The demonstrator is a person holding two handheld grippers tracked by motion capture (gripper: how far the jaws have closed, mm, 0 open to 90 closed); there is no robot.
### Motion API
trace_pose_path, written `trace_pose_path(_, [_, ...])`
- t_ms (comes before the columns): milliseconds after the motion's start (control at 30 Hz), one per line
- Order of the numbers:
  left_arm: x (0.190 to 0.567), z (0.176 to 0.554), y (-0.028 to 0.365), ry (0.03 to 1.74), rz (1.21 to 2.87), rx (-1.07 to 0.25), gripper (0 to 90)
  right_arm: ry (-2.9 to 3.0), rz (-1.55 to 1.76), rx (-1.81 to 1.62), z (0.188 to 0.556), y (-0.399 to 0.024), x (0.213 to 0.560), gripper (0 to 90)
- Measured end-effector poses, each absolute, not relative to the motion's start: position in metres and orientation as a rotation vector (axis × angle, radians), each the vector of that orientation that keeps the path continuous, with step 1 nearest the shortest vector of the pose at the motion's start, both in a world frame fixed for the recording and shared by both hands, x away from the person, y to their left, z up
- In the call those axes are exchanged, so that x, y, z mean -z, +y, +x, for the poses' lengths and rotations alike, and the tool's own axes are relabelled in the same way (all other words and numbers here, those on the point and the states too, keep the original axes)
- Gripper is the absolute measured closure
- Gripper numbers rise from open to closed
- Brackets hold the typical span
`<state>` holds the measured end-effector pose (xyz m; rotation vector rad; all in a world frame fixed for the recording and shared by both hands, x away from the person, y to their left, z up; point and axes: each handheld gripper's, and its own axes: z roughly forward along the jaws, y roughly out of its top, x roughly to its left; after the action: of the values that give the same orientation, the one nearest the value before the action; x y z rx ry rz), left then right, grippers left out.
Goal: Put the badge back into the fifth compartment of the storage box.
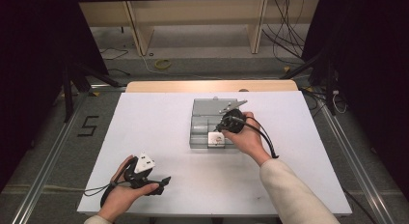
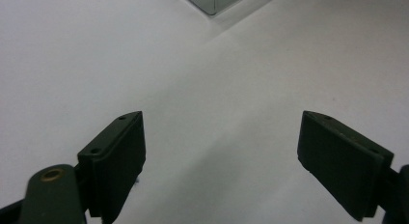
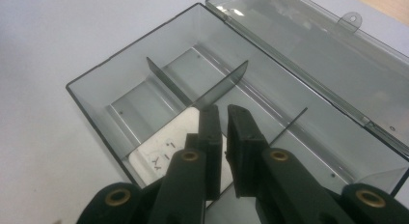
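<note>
Right now your right gripper [image 3: 223, 151] hangs over the clear grey plastic compartment box [image 1: 198, 119], jaws nearly together with a thin gap and nothing between them. The flat white card with dark markings [image 3: 166, 154] lies just below the tips, in the near compartment, beside the upright divider [image 3: 193, 84]. Your right hand is much the nearer; the left gripper [image 2: 219, 159] rests well apart, jaws spread wide and empty, over the bare white tabletop [image 1: 159, 122]. The lid [image 3: 308, 45] lies folded back beyond (so the way up looks free), while the box walls hem any sideways move.
</note>
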<state>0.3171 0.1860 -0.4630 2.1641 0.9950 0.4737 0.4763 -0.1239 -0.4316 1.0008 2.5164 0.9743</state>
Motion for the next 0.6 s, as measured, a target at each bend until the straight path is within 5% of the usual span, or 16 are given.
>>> trace_pose_path(600, [0.463, 0.317, 0.186, 1.001, 2.162, -0.473, 16.6, 2.48, 0.983, -1.048, 0.457, -0.141, 0.425, 81.8])
